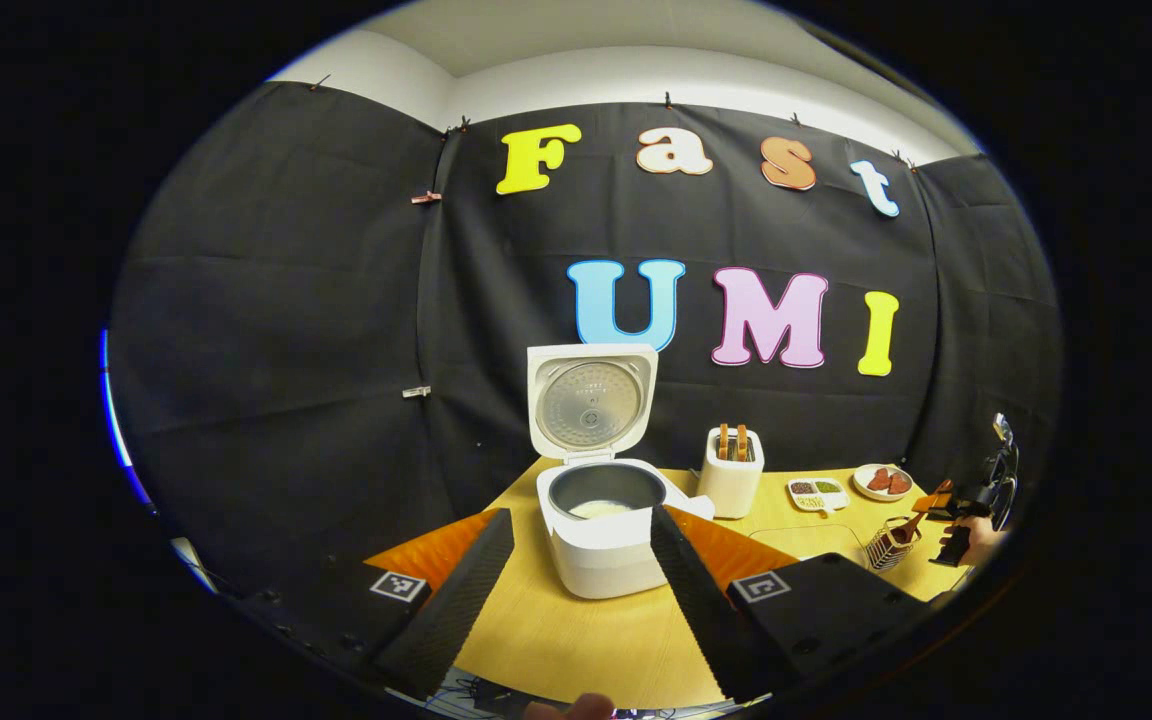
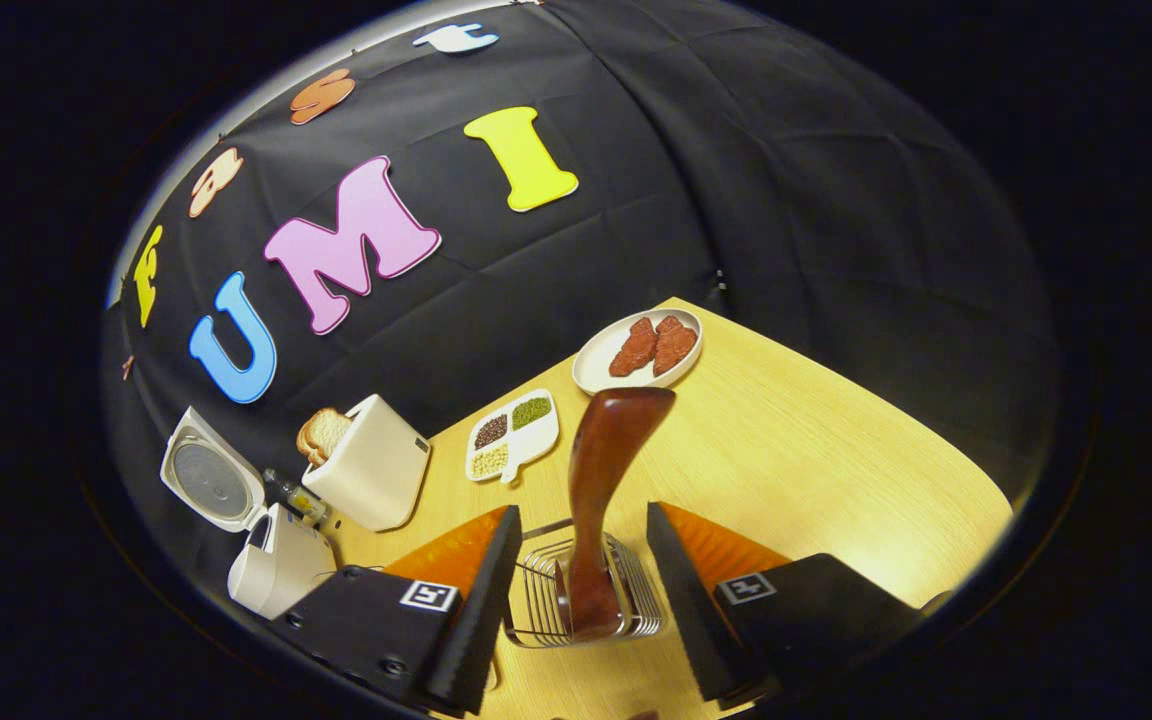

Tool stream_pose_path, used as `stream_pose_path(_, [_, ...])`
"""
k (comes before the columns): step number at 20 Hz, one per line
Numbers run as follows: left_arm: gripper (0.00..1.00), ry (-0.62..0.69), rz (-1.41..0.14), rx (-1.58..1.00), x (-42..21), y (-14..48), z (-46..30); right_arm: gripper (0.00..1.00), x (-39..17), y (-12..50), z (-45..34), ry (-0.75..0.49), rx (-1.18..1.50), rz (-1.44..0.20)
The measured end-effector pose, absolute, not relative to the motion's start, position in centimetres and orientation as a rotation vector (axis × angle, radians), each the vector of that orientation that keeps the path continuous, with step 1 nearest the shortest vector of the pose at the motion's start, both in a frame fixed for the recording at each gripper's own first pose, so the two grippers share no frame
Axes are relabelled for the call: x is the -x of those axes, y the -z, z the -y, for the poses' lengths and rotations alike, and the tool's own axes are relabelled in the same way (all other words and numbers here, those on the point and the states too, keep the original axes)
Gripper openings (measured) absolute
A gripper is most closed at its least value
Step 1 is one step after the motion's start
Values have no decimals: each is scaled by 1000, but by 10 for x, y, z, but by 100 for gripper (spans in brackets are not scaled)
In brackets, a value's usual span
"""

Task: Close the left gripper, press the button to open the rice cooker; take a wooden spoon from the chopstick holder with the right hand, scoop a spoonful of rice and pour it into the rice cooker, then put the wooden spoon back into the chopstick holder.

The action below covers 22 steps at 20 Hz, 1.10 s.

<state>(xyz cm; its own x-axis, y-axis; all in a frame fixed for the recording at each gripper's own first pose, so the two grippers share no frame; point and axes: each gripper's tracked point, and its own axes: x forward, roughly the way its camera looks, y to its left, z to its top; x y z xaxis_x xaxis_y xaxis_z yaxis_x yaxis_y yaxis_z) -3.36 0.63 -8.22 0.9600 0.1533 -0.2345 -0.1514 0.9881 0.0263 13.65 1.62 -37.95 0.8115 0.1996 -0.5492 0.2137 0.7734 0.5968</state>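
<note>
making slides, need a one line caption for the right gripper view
Open tongs straddle the brown wooden spoon standing in the wire chopstick holder on the light wooden table.

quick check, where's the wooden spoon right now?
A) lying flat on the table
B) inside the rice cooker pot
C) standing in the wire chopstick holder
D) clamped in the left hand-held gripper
C: in the right gripper view the wooden spoon stands in the wire chopstick holder, between the open fingers of the right hand-held gripper, which do not touch it.
</note>
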Motion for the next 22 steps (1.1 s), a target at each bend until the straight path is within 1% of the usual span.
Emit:
stream_pose_path(2, [95,-142,-228,-7,29,79,-7,84,-127,372,-6,35,-684,-631])
stream_pose_path(4, [95,-133,-212,-2,22,74,-8,92,-111,363,2,55,-682,-632])
stream_pose_path(7, [95,-102,-166,28,7,59,-8,98,-83,352,26,126,-589,-637])
stream_pose_path(10, [95,-63,-131,43,-20,41,-5,98,-59,315,32,109,-474,-606])
stream_pose_path(15, [95,-31,-33,52,-75,-9,-5,98,-35,234,39,105,-281,-481])
stream_pose_path(17, [95,-36,-9,38,-103,-26,-12,98,-28,204,33,91,-260,-439])
stream_pose_path(18, [93,-41,-5,37,-119,-32,-17,98,-26,191,30,88,-262,-423])
stream_pose_path(19, [95,-52,2,37,-136,-39,-24,98,-22,182,27,81,-268,-410])
stream_pose_path(22, [95,-75,21,16,-192,-50,-43,98,-14,161,30,100,-252,-375])
